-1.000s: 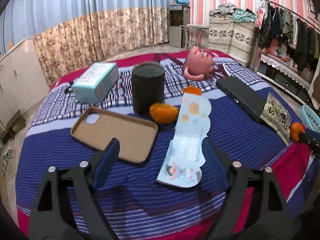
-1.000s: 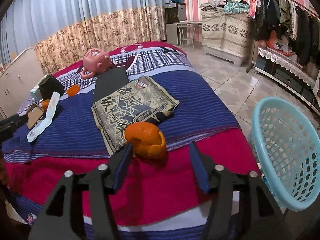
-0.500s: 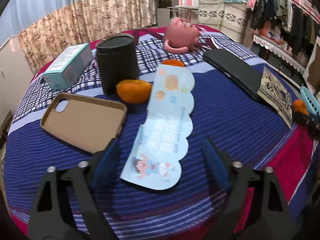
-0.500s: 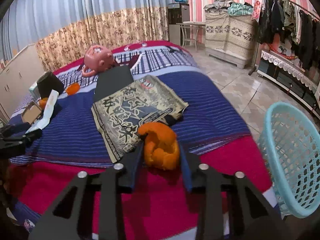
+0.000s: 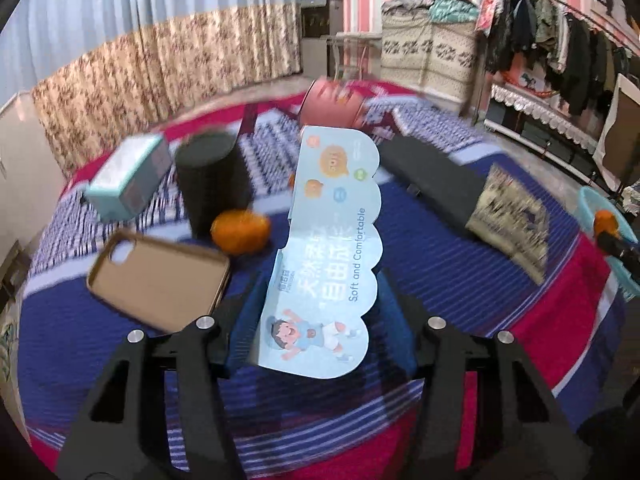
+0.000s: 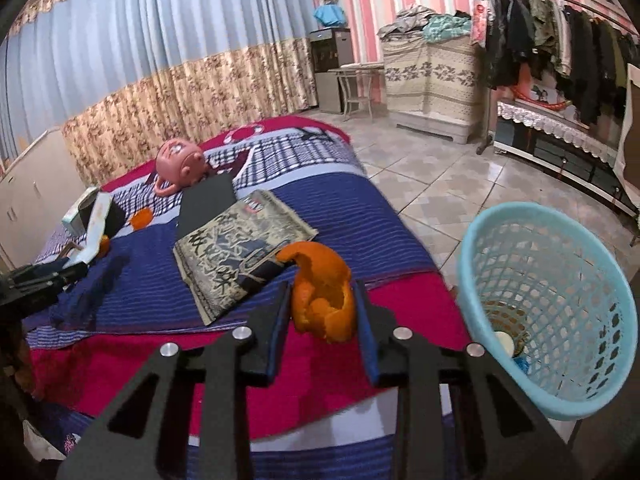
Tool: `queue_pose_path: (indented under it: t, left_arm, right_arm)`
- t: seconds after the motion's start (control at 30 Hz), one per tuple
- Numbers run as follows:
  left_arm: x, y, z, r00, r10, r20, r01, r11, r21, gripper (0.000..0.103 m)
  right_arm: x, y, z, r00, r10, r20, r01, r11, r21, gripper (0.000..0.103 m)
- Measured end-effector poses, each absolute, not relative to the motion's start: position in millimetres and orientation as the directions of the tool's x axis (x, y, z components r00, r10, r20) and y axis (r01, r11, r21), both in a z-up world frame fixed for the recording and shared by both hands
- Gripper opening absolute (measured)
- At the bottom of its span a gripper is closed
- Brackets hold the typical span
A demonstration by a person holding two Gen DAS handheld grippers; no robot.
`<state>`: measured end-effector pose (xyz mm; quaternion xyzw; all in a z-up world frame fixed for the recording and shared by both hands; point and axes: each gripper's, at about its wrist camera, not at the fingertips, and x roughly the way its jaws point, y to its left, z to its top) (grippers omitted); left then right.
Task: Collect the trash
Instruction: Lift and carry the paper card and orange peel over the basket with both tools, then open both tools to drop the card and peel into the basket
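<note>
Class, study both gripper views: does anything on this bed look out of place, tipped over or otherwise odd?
Yes. A pink mug with a face lies on its side on the bedspread. An orange rests loose beside a black cylinder. The right gripper grips torn orange peel; the left gripper grips a paper card.

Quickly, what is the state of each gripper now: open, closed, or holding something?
Left gripper: closed on the blue paper card, lifted off the bed.
Right gripper: closed on the orange peel.
</note>
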<state>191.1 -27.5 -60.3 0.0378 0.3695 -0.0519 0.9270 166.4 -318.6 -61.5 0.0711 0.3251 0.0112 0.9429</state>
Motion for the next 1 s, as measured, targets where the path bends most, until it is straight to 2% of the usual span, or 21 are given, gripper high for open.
queue_pose_path:
  t: [0.23, 0.47, 0.73, 1.0]
  left_arm:
    - [194, -87, -15, 0.784, -0.169, -0.597, 0.229, 0.973, 0.025, 0.056]
    - [200, -167, 2, 0.773, -0.304, -0.557, 0.371, 0.929, 0.008, 0.056]
    - [198, -265, 1, 0.729, -0.436, -0.528, 0.506, 0.862, -0.013, 0.056]
    - [196, -334, -14, 0.689, -0.512, -0.513, 0.599, 0.801, 0.004, 0.056]
  right_arm:
    - [145, -357, -38, 0.83, -0.055, -0.555, 0.133, 0.986, 0.102, 0.032]
    - [123, -413, -27, 0.822, -0.181, -0.54, 0.27, 0.959, 0.091, 0.032]
    - [100, -475, -24, 0.79, -0.326, -0.52, 0.429, 0.899, 0.087, 0.032]
    - [91, -505, -30, 0.767, -0.391, -0.509, 0.498, 0.863, 0.087, 0.032]
